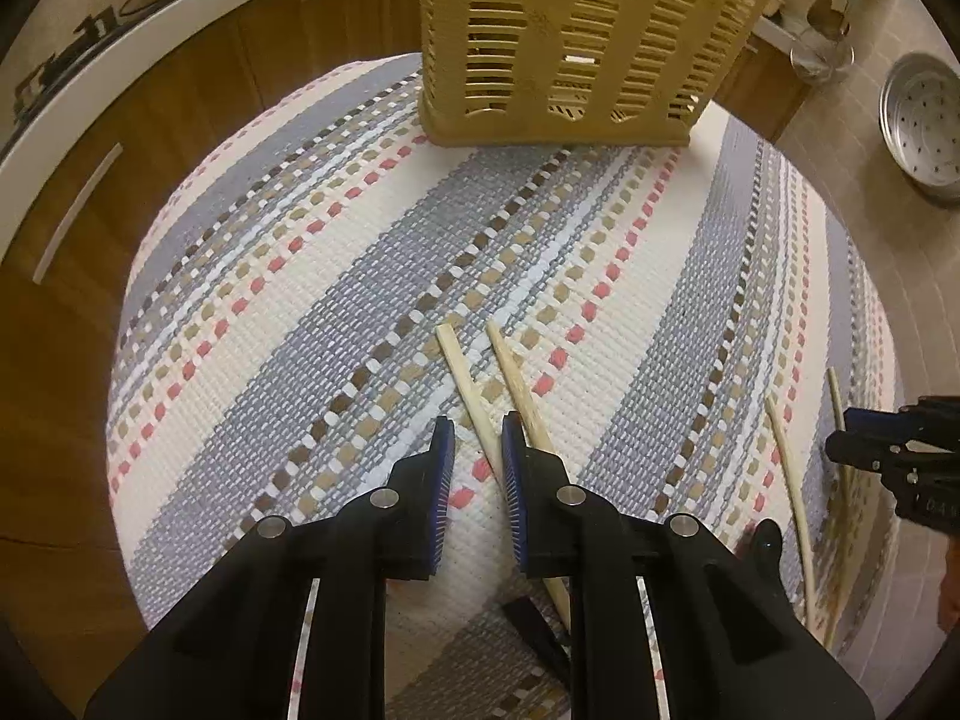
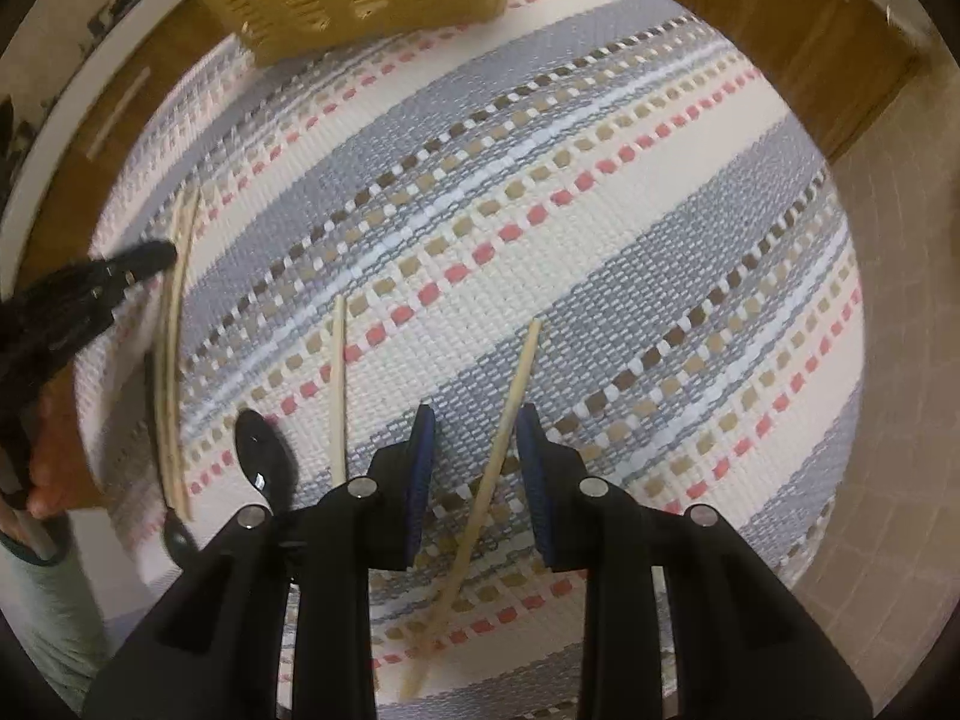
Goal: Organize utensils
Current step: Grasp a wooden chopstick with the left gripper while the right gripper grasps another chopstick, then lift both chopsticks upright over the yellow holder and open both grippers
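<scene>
A large woven mat [image 1: 360, 312] with grey, cream and pink stripes is spread on the floor, and all places here are given from it. At its far edge a slatted yellow basket [image 1: 570, 42] stands upright; this is judged to be the holder for the utensils. Beyond the mat, at the right in the left wrist view, a metal steamer tray [image 1: 924, 120] is seen on the tiles.

On the near part of the mat two pairs of chopsticks are lying. One pair [image 1: 510, 378] is under the left gripper [image 1: 477, 429]; one stick passes between its blue pads, the other lies just outside the right pad. The jaws are narrowly apart, and the pads are not seen pressing on the stick, so nothing is held yet. The second pair [image 2: 507, 414] is under the right gripper [image 2: 477, 420]: one stick runs between its jaws, which are partly open and clear of it, and the other stick [image 2: 339, 384] lies left of them, well apart. A black spoon [image 2: 261, 450] rests on the mat beside that stick.

The step in hand is judged to be the grasp of chopsticks. It is done well when the pads are lowered until they touch the weave on both sides of the stick, and closed squarely across it. A thin round stick can easily roll away on the mat.
</scene>
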`<act>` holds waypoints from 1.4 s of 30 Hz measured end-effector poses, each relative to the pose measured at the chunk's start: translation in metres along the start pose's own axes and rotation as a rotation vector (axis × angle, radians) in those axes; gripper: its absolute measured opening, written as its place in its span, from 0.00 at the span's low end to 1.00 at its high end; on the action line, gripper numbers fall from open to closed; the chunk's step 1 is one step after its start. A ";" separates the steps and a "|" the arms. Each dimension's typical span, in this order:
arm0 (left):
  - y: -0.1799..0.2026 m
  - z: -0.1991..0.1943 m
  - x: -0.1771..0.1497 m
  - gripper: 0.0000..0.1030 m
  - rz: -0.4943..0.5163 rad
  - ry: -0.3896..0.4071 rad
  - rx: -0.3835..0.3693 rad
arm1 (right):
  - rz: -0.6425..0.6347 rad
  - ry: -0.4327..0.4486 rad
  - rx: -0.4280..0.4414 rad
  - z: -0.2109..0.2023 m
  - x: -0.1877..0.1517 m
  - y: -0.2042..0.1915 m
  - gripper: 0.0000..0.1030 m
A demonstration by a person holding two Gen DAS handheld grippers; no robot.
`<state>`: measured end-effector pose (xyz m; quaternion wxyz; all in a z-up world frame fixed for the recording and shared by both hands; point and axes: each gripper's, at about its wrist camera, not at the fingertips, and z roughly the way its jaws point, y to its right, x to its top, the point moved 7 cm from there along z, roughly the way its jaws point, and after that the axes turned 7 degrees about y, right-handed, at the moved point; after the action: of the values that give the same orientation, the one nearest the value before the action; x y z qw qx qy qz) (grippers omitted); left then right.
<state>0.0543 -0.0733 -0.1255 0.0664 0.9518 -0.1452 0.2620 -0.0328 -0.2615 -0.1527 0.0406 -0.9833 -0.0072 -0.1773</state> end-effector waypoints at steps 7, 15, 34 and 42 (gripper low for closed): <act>0.012 0.001 -0.002 0.09 0.086 0.044 0.088 | -0.088 0.034 -0.093 0.005 0.003 -0.017 0.04; -0.006 -0.029 0.013 0.03 -0.042 0.190 -0.062 | -0.098 0.193 0.013 -0.030 0.015 -0.021 0.04; -0.040 -0.137 0.073 0.03 -0.167 0.517 -0.263 | -0.114 0.524 0.147 -0.110 0.048 -0.034 0.04; -0.031 -0.210 0.132 0.03 -0.175 0.781 -0.231 | -0.125 0.841 0.168 -0.196 0.100 -0.057 0.04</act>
<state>0.0713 -0.0335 0.1209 0.2450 0.7759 -0.0563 0.5787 -0.0091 -0.2207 0.0692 0.1092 -0.8164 -0.0640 -0.5634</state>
